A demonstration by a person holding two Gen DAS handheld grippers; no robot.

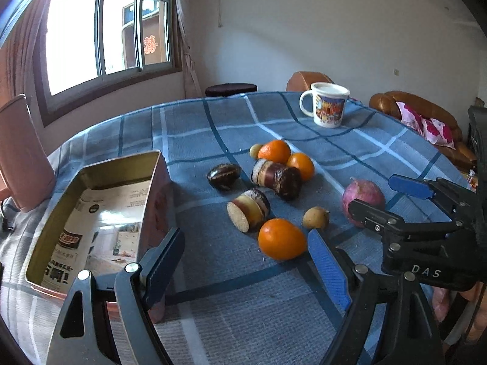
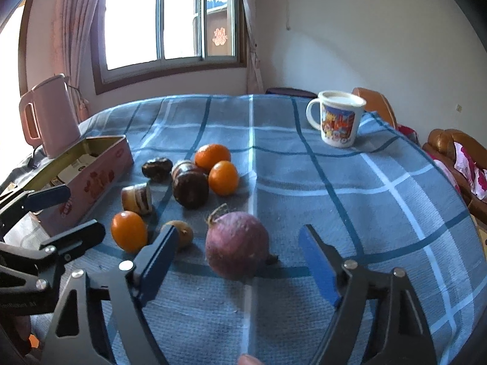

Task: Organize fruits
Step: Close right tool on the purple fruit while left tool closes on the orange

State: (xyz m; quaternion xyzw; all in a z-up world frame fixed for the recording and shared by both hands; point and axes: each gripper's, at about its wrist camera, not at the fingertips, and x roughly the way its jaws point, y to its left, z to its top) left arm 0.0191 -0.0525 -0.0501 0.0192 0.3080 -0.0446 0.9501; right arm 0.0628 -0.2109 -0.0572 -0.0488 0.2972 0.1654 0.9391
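Jaws apart | right gripper (image 2: pixel 240 261) frames round purple fruit (image 2: pixel 236 245) (matte skin)

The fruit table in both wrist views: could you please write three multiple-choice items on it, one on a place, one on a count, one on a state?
1. Where is the tin box relative to the fruit in the left wrist view?
A. Left
B. Right
C. Behind the mug

2. How many oranges lie on the tablecloth?
A. One
B. Three
C. Five

3. What is the right claw doing?
A. Gripping the mug
B. Shut, empty
C. Open around the purple round fruit

Answers:
1 A, box at the left edge.
2 B, two by the dark pieces, one nearer.
3 C, gaps show beside both pads.
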